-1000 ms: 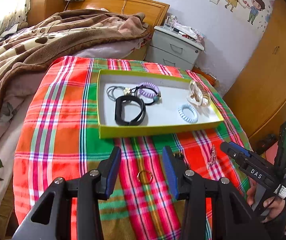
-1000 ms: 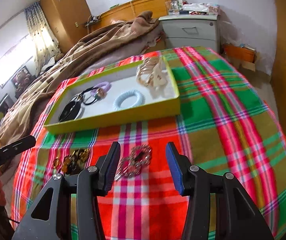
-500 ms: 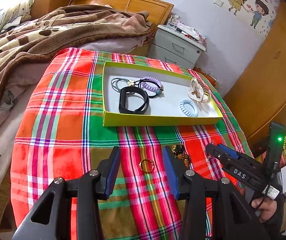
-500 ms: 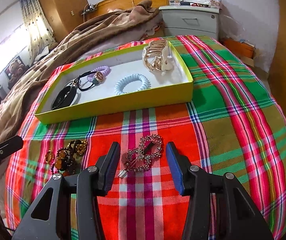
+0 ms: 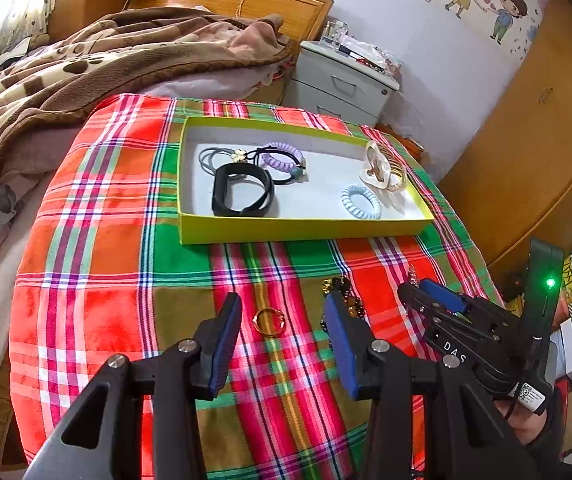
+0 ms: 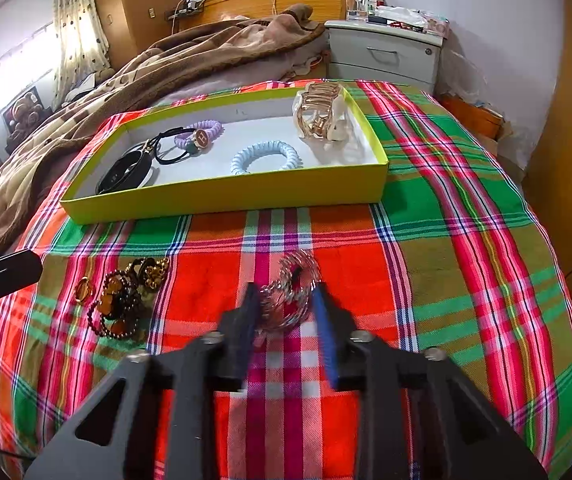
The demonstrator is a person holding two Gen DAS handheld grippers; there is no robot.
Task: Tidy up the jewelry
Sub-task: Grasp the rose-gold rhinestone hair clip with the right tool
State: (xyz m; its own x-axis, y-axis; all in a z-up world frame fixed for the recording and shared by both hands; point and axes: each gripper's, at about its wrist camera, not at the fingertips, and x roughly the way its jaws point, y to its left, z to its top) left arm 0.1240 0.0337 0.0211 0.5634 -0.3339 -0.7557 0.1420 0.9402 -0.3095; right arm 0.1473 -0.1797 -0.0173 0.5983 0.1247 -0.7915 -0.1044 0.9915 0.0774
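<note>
A yellow-green tray on the plaid cloth holds a black band, a purple hair tie, a blue coil tie and a gold claw clip. My left gripper is open over a gold ring on the cloth. My right gripper has closed in on a rhinestone hair clip, its pads at the clip's sides. A dark bead bracelet and the ring lie to its left.
The plaid cloth covers a small round table. A bed with a brown blanket lies left and behind. A grey nightstand stands behind the tray. A wooden wardrobe is at the right.
My right gripper has dropped to the rhinestone clip and its jaws have narrowed around it. My left gripper has pulled back slightly and stays open over the ring.
</note>
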